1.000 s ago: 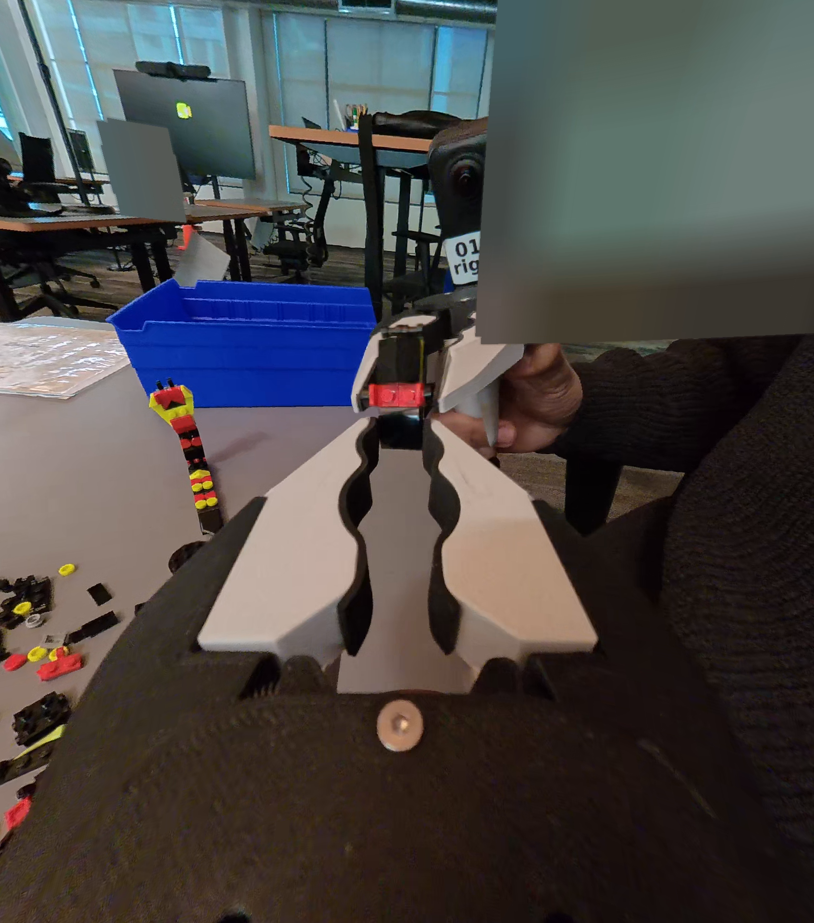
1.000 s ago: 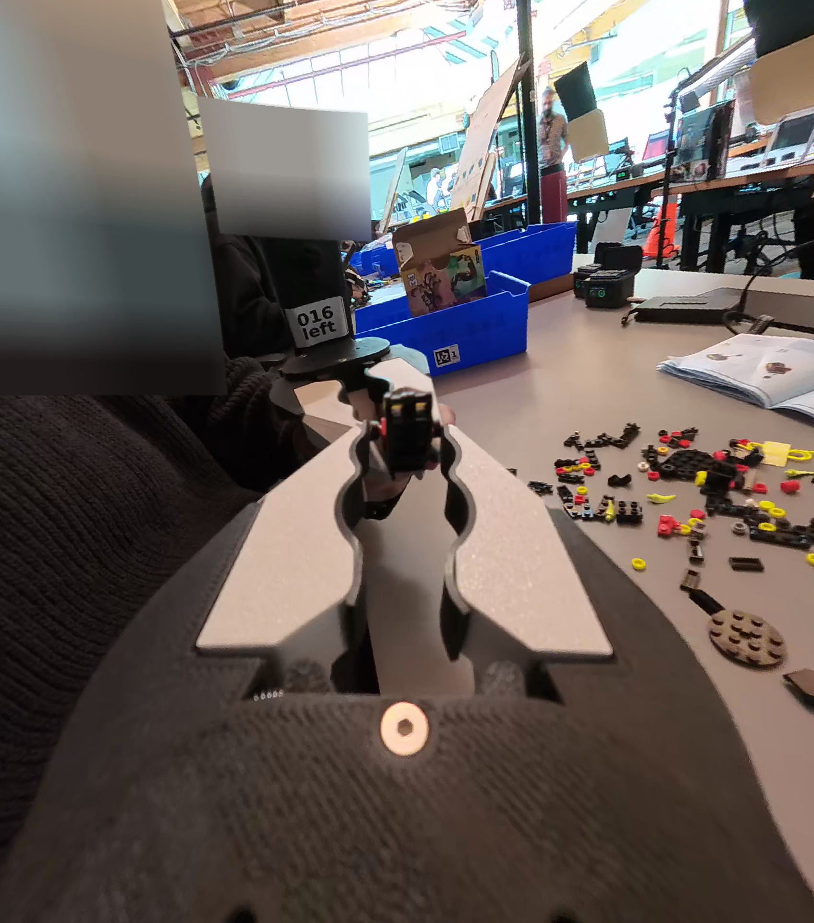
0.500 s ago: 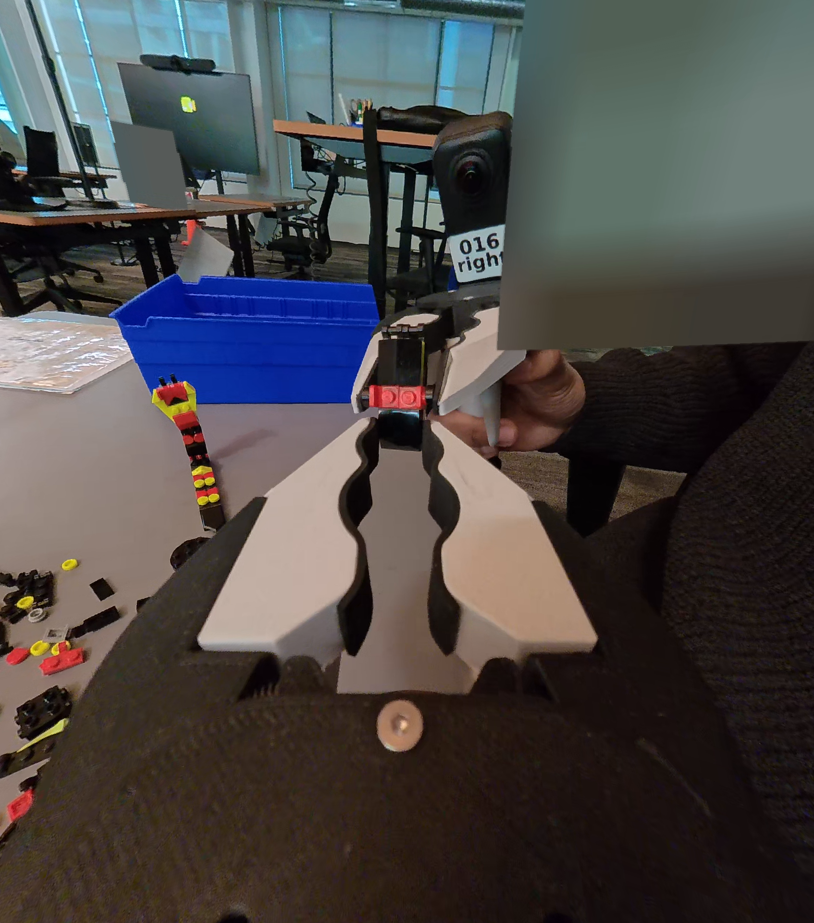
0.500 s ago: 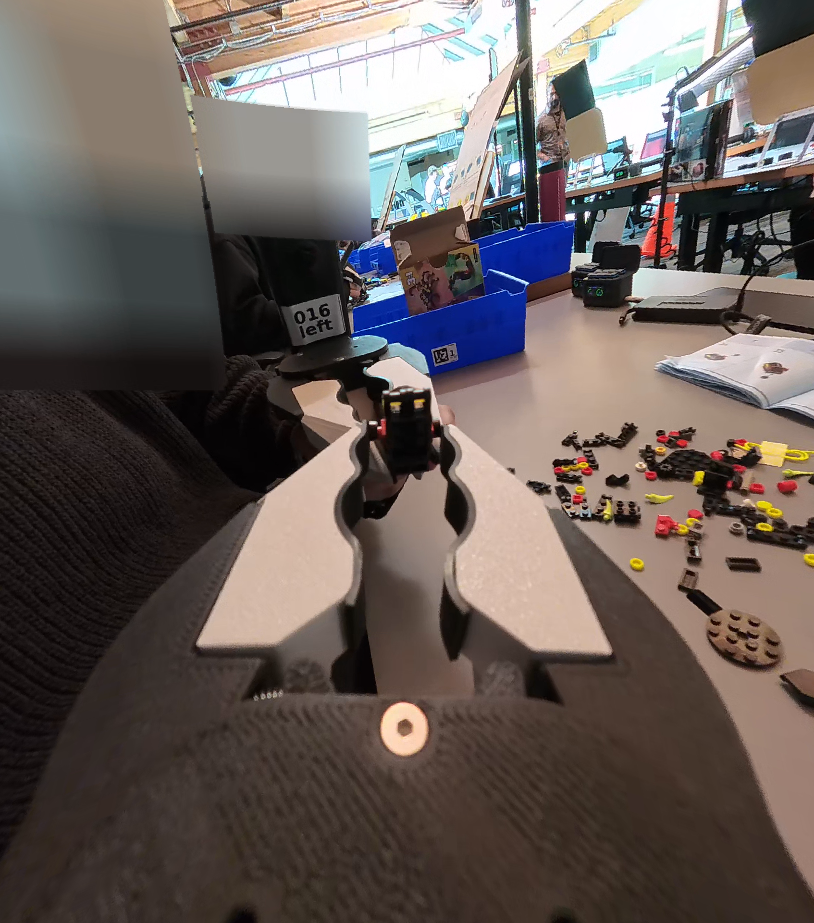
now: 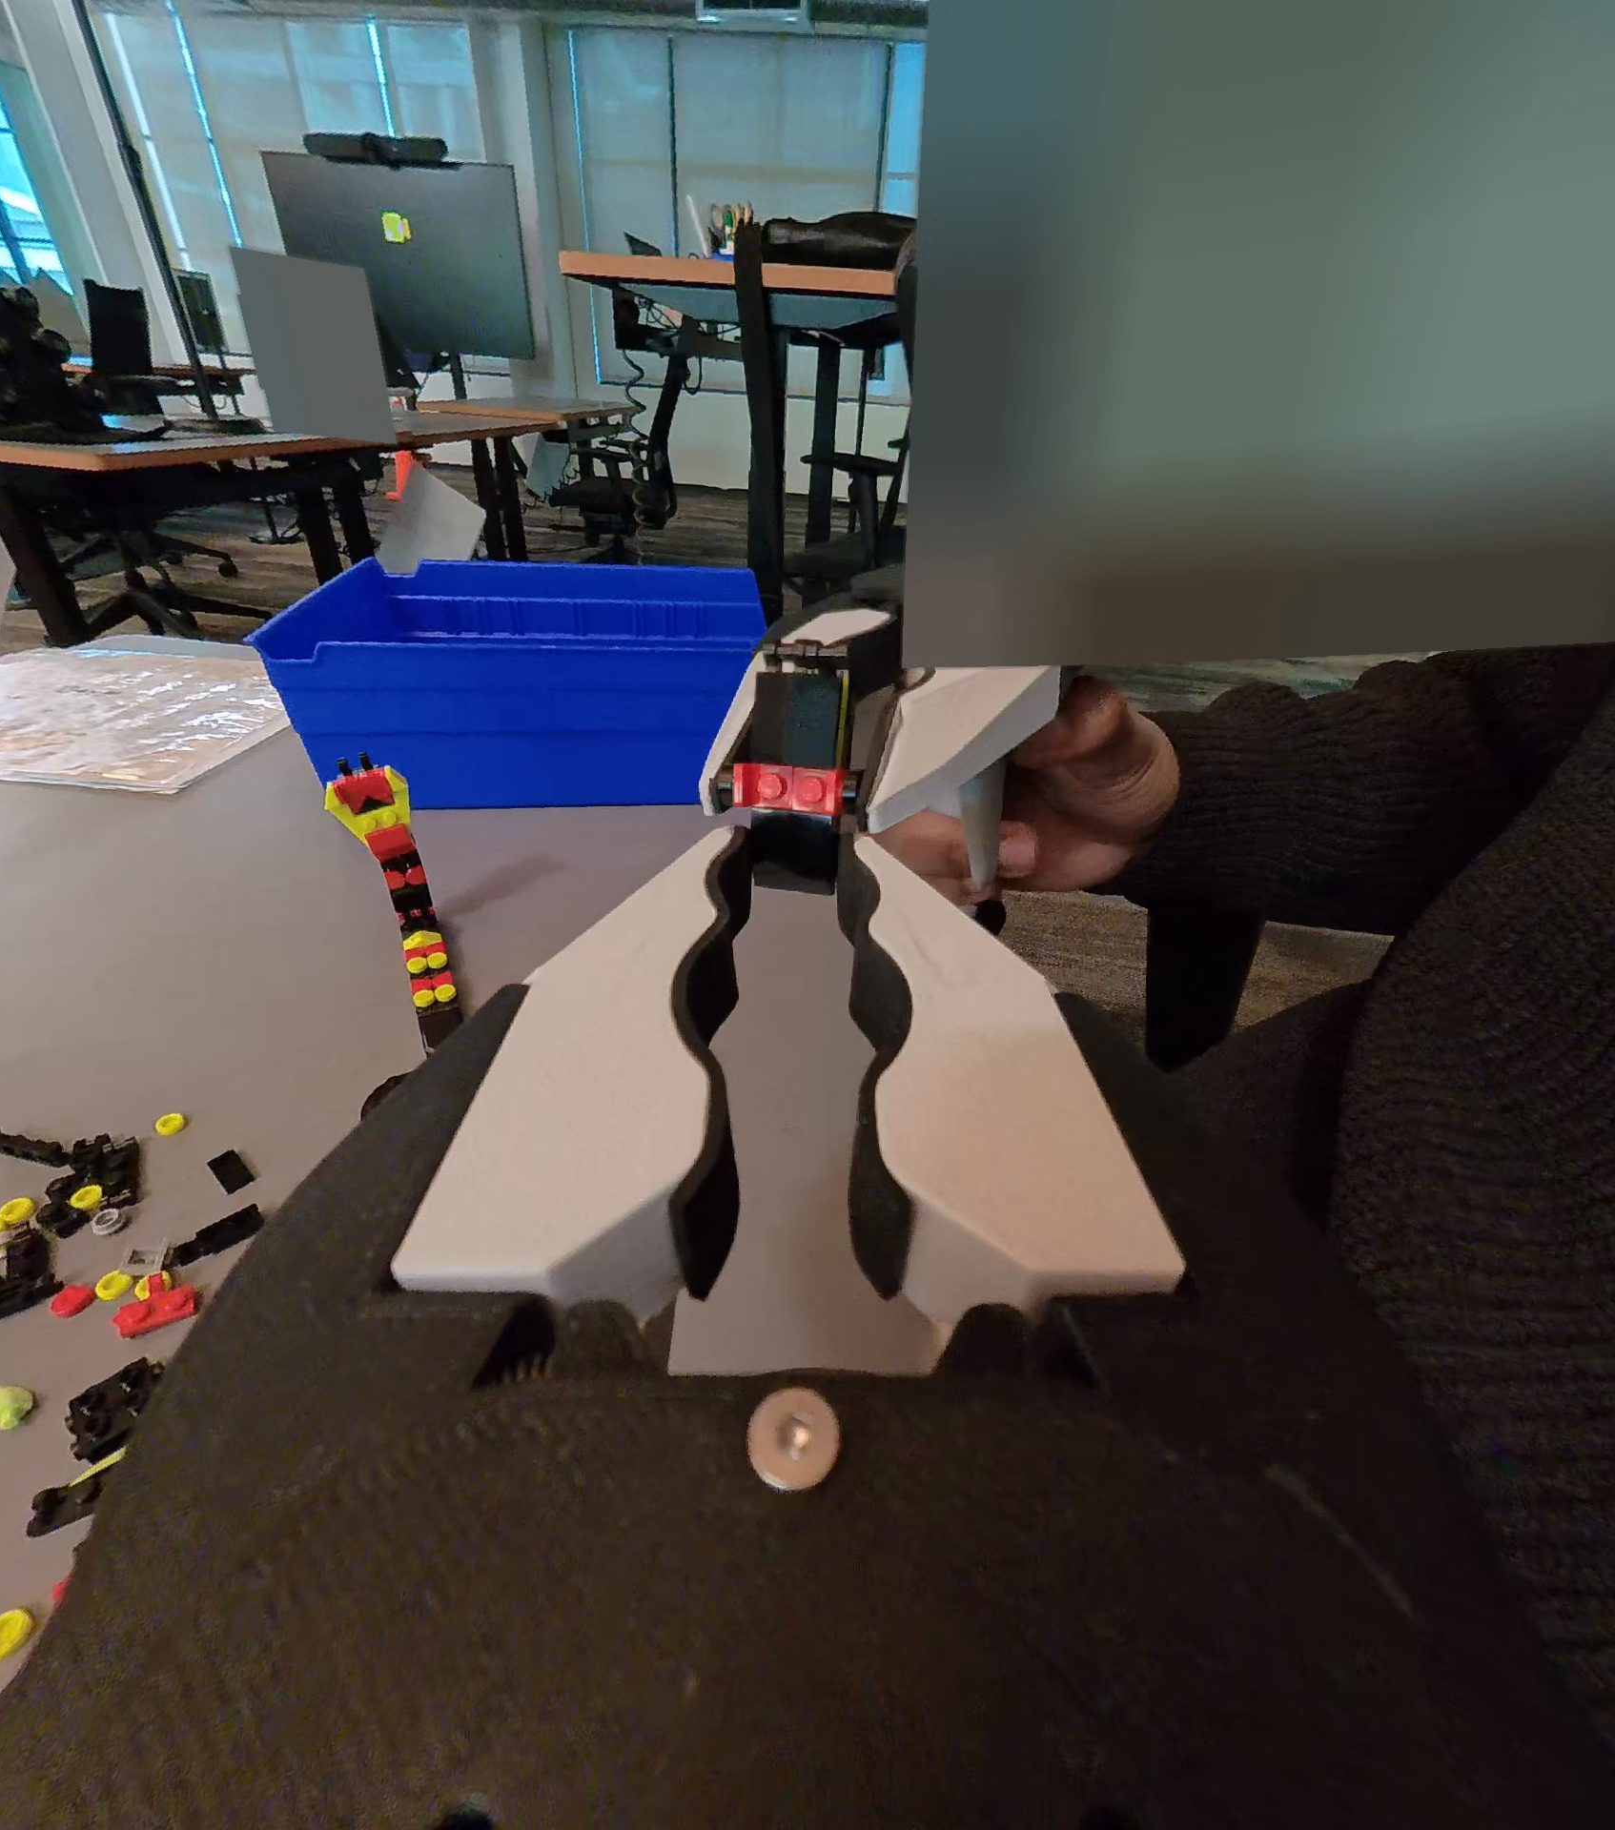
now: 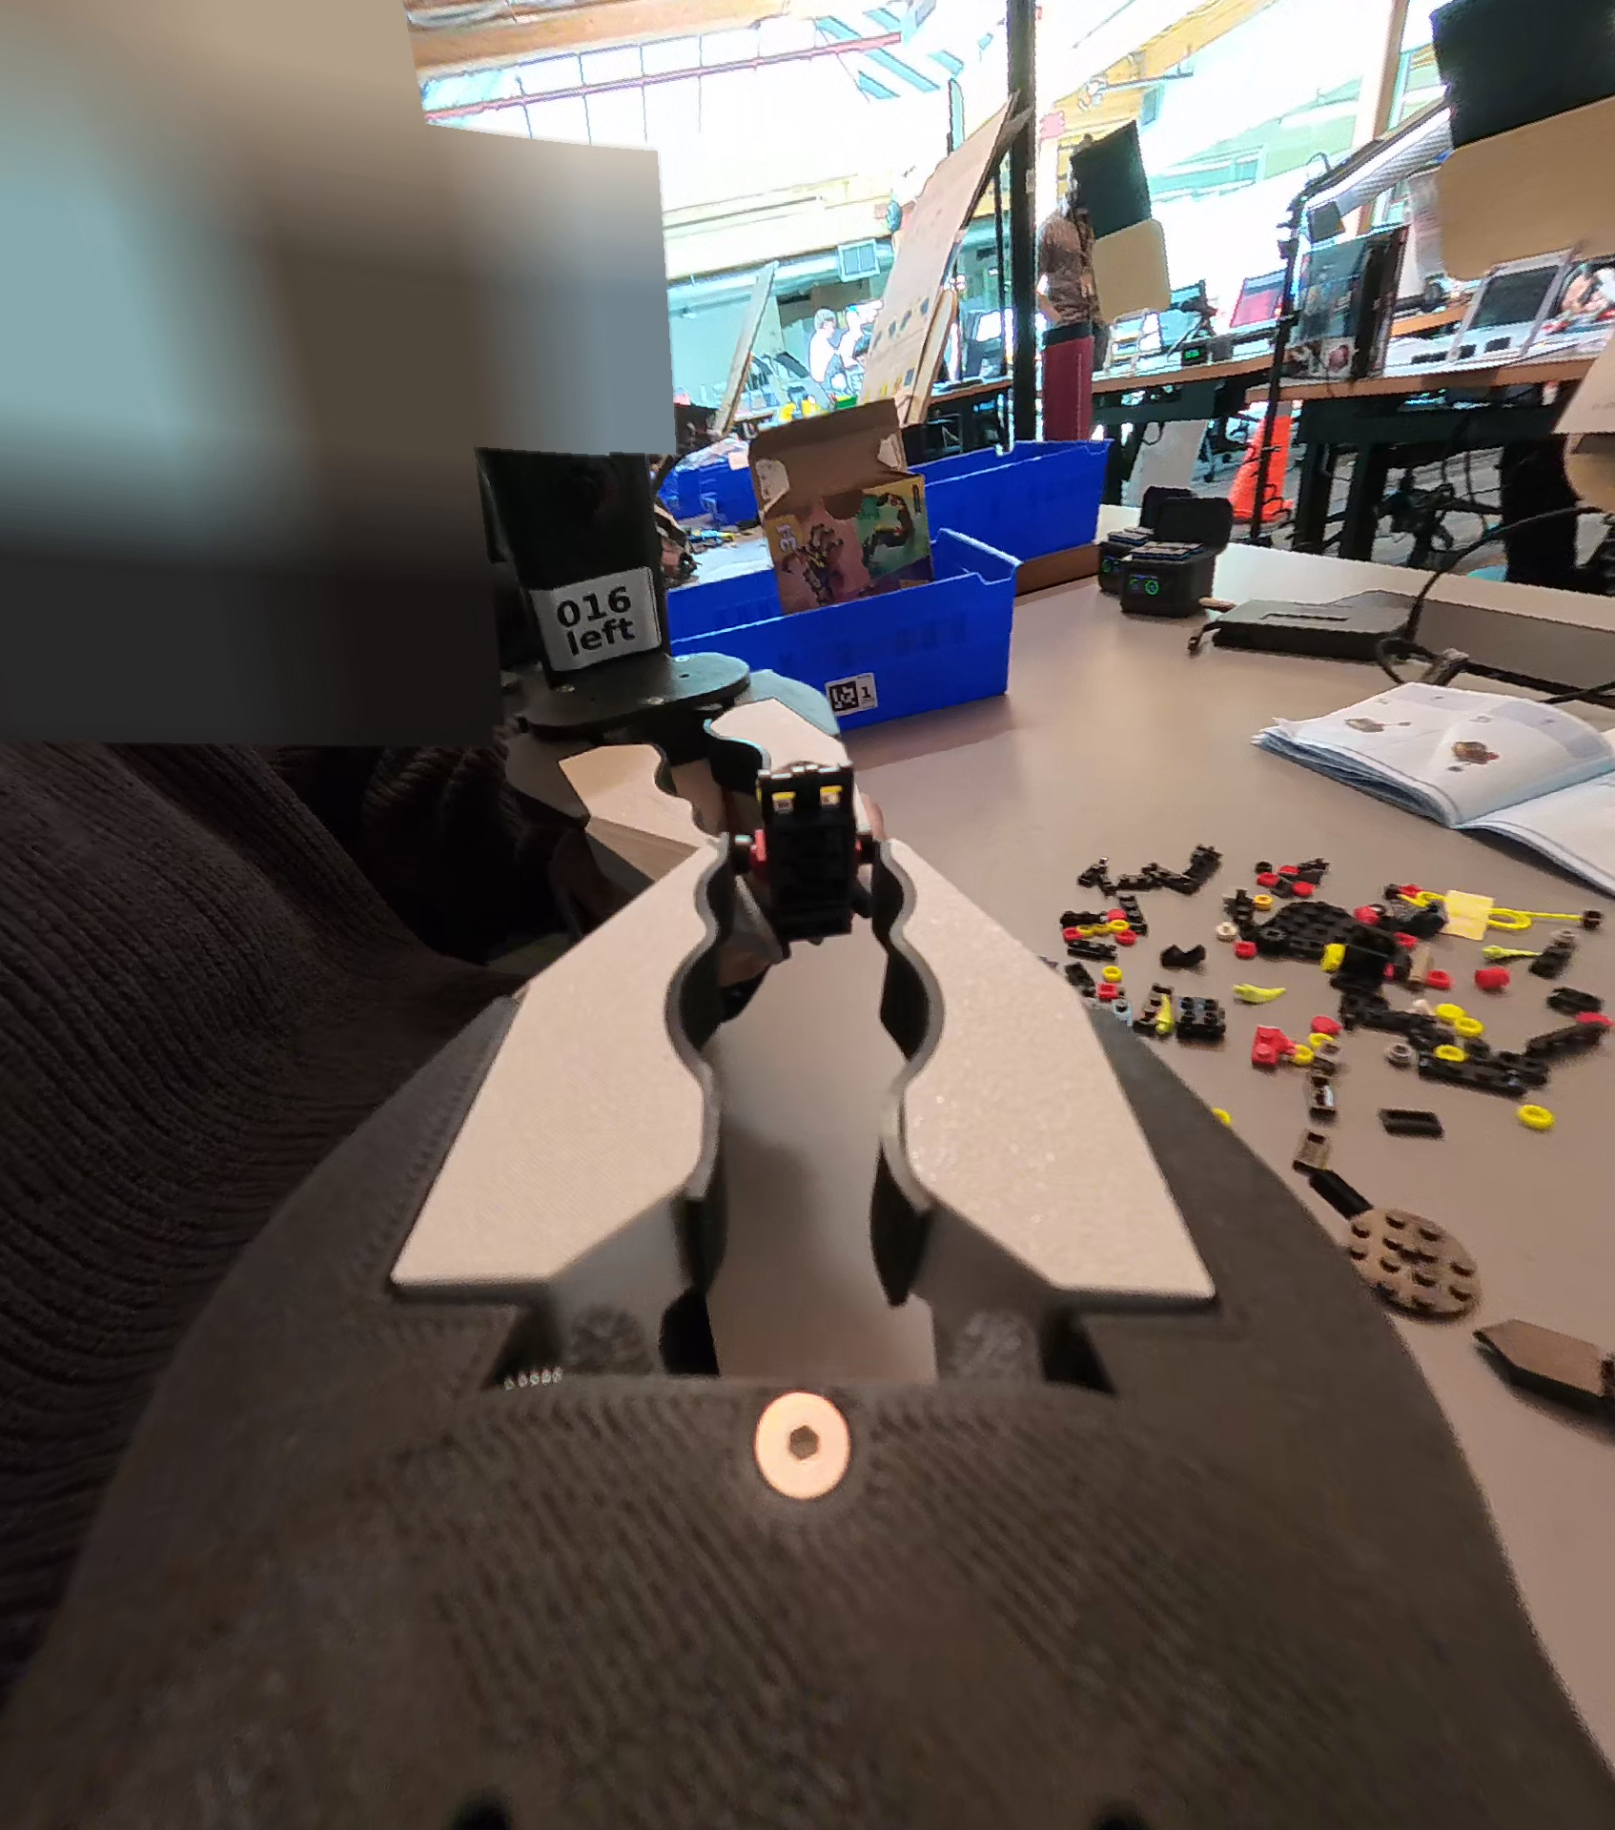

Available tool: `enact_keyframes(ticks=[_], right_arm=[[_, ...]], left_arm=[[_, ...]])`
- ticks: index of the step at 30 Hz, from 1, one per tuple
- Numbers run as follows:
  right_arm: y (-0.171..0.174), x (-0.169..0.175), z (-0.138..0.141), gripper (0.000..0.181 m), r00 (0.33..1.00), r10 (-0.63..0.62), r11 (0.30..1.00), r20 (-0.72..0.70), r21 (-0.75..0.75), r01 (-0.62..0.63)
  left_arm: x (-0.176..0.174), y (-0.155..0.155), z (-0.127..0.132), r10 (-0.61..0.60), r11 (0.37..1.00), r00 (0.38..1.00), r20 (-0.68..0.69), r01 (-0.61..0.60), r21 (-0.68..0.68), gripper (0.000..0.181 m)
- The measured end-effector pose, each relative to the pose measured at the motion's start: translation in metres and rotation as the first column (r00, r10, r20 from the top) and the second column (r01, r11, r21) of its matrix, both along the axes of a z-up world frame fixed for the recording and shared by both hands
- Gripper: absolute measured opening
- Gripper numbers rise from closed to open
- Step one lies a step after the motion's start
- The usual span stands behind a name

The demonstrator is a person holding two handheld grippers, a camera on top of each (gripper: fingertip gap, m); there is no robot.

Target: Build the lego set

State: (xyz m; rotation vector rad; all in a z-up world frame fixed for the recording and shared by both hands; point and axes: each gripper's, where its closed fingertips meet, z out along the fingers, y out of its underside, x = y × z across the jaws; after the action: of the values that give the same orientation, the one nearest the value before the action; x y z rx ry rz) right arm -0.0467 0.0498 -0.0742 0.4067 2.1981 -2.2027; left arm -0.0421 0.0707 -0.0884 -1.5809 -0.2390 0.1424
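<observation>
Two grippers, left gripper (image 5: pixel 792 842) and right gripper (image 6: pixel 799 871), both clamped on one black-and-red lego assembly (image 5: pixel 796 782) held above the grey table (image 5: pixel 90 951). One blue bin (image 5: pixel 526 683), one segmented lego strip (image 5: pixel 407 891); open-plan office behind.

An open workshop office. In the left wrist view, tall windows (image 5: pixel 704 178) with pale blinds line the far wall, a dark monitor (image 5: pixel 407 257) stands far left, and wood-topped desks (image 5: pixel 189 446) and black office chairs (image 5: pixel 615 475) fill the carpeted floor (image 5: pixel 704 535). The right wrist view shows bright daylight, leaning cardboard sheets (image 6: pixel 942 267) and cluttered far benches (image 6: pixel 1378 376).
</observation>
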Motion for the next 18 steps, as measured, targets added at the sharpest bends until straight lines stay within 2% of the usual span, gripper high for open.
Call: enact_keyframes(ticks=[7,11,14,18], right_arm=[[0.000,0.001,0.000,0.024,1.000,-0.001,1.000,-0.007,0.016,0.001],[0.001,-0.001,0.001,0.024,0.998,0.020,0.999,0.053,-0.036,-0.019],[0.002,-0.005,-0.002,0.049,1.000,-0.004,1.000,0.022,-0.021,0.005],[0.010,-0.012,0.005,0.050,0.999,-0.034,0.998,0.003,-0.054,0.034]], left_arm=[[0.001,0.000,0.001,-0.004,1.000,1.000,-0.007,0.004,0.001,0.015],[0.000,0.000,0.000,-0.010,1.000,1.000,0.017,0.010,0.008,0.015],[-0.002,-0.001,0.001,-0.021,0.999,0.998,0.066,0.020,0.025,0.015],[-0.009,-0.002,-0.004,-0.009,1.000,0.992,0.129,0.006,0.020,0.015]])
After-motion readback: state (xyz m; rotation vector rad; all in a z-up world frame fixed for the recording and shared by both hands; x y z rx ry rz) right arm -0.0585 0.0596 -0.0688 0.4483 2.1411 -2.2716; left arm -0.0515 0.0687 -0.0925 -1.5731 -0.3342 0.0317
